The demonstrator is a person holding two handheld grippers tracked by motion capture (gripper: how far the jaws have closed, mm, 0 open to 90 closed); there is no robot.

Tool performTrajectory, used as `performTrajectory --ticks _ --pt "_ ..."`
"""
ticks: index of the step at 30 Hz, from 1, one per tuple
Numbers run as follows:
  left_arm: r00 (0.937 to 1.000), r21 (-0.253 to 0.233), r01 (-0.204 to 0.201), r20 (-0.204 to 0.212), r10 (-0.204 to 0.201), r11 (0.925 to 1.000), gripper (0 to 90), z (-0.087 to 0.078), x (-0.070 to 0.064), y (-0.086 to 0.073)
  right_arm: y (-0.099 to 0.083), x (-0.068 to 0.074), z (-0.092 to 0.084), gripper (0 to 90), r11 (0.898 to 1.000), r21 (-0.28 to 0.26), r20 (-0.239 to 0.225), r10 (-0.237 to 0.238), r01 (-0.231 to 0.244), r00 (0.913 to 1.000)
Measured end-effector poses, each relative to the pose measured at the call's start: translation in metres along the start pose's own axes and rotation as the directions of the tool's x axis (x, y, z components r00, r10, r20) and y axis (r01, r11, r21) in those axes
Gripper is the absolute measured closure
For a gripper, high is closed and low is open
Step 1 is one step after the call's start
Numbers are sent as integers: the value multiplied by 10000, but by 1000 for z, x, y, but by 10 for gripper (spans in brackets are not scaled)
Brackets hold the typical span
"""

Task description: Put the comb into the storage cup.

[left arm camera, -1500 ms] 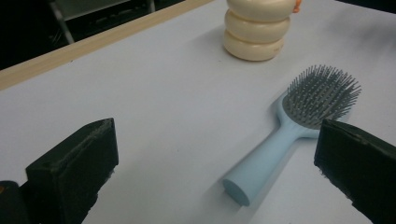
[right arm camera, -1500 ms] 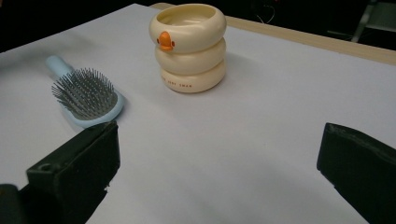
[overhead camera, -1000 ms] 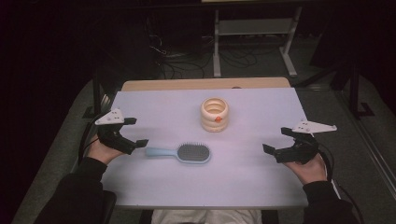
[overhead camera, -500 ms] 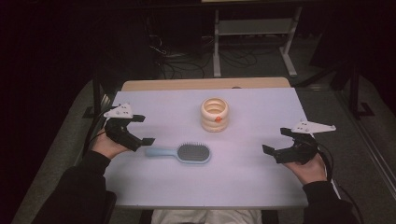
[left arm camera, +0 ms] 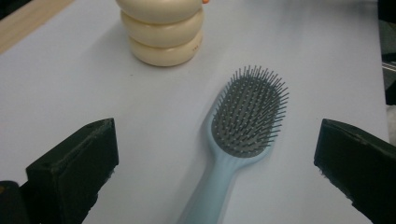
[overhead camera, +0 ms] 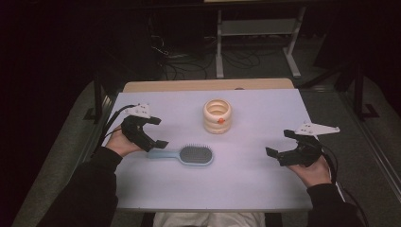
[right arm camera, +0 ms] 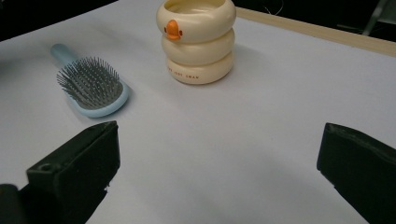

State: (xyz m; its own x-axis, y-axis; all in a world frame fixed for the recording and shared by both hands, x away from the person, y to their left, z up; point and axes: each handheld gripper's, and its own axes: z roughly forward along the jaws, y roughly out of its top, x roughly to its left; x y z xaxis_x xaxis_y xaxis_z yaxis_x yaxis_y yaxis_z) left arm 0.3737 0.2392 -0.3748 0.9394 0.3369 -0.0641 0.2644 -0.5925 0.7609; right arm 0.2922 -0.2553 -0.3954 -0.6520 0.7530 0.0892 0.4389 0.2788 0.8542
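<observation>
Dark floor, cables and a metal stand lie beyond the far edge of a table covered in pale lilac. On it, a little toward the left edge and nearer the person's edge than the far one, lies a light blue hairbrush, bristles up, its grey bristle pad toward the middle of the table and its handle pointing at the left edge. In the left gripper view the hairbrush runs up between the two black jaws, the handle leaving the bottom of the view.

The left gripper has its jaws spread wide with nothing between them; its lower jaw tip sits just beside the handle end of the hairbrush, and whether it touches cannot be told. Compared with a second ago this gripper has moved in from the left edge toward the handle, while the hairbrush lies where it did.

Behind the hairbrush, toward the far edge and near the table's middle, stands a cream cup shaped like three stacked rings, upright, with an orange beak on its side.

The right gripper sits near the right edge, well apart from both things, its jaws also wide apart and holding nothing; it has barely shifted.
</observation>
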Motion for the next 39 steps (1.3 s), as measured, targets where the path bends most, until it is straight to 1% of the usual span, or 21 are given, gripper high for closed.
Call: performTrajectory --ticks 1,5,7,10,15,21,27,29,31,34,35,37,39 --pt "9999 74 -41 100 40 10000 0 2 0 1 0 0 0 0 10000 1 7 -18 18 10000" --pt "9991 105 -109 422 105 9999 0 10 -2 2 0 0 -1 0 10000 -57 -7 -71 71 10000" --pt "9982 245 -136 582 122 9996 0 16 -3 1 0 0 -1 0 10000 -47 -17 -66 66 10000" --pt "9976 534 -215 673 178 9983 0 23 -4 1 0 1 0 0 10000 16 -29 -68 68 10000" --pt "9961 796 -355 838 288 9962 0 31 -6 0 0 1 0 0 9999 51 -42 -109 109 9999" --pt "9936 1190 -576 1032 454 9912 0 40 -9 -2 0 3 1 0 9997 110 -85 -227 228 9997" --pt "9910 1815 -797 1205 583 9802 0 49 -11 -5 -1 3 3 0 9994 259 -111 -232 235 9997" --pt "9909 1921 -812 1213 584 9780 0 51 -12 -7 -2 3 4 0 9991 335 -115 -248 252 9996" --pt "9904 2118 -865 1237 611 9735 0 53 -13 -10 -2 3 5 0 9989 396 -126 -259 264 9996" --pt "9900 2280 -888 1276 606 9696 0 56 -13 -13 -2 3 6 0 9986 465 -133 -261 267 9996" --pt "9898 2321 -924 1278 638 9683 0 57 -13 -14 -3 3 6 0 9983 494 -141 -298 305 9995" --pt "9875 2471 -1202 1288 903 9615 19 58 -14 -15 -3 4 7 0 9978 557 -121 -341 347 9993" --pt "9858 2568 -1298 1368 969 9577 22 59 -14 -16 -3 5 7 0 9971 642 -127 -396 403 9991"
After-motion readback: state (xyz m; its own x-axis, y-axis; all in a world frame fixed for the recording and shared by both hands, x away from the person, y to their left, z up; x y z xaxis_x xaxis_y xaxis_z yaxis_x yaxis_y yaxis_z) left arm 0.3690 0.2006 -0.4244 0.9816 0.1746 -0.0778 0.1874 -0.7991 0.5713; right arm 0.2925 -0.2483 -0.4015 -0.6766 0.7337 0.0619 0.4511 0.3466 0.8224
